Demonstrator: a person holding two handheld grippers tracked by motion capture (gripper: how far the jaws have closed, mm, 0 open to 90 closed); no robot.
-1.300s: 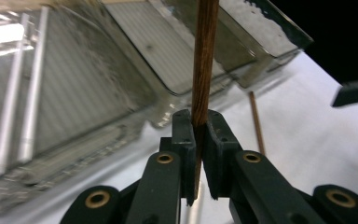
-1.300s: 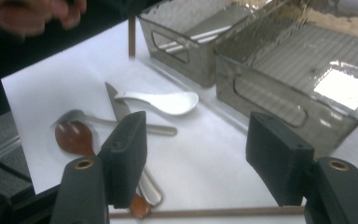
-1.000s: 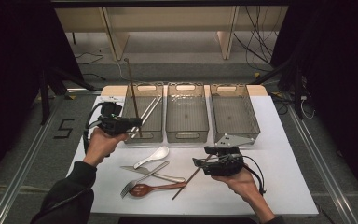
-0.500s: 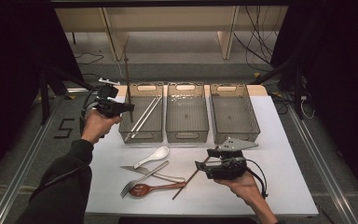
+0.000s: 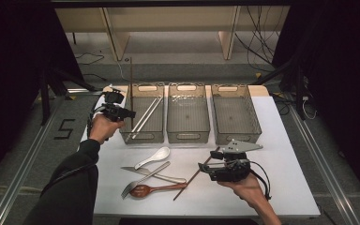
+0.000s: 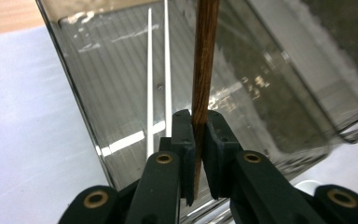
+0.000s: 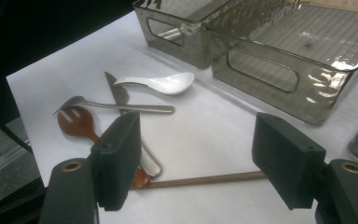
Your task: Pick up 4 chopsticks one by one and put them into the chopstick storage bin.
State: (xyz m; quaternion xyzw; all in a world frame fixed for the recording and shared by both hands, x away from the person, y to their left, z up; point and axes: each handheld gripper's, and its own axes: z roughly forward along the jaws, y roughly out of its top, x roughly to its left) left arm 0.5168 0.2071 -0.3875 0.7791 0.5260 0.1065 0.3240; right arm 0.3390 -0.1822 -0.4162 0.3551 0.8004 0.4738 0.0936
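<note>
Sorting underway: left gripper (image 5: 130,113) clamps a dark wooden chopstick (image 5: 131,84) upright over the leftmost smoky plastic bin (image 5: 142,138) holding two white chopsticks (image 5: 145,114), while the right gripper (image 7: 196,156) hovers open-jawed above its brown mate (image 7: 205,179), with scattered cutlery (image 5: 151,177) left on the white table (image 5: 290,140).

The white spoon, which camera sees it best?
The right gripper view: the white spoon lies close and sharp on the table, bowl and handle clear. The high view shows it small, near the fork.

brown chopstick (image 6: 204,56), white spoon (image 7: 161,83), smoky grey bins (image 5: 187,136), black gripper (image 6: 196,154)

Grey floor (image 5: 178,56); wooden legs (image 5: 114,37); loose cables (image 5: 262,23); dark surroundings.
</note>
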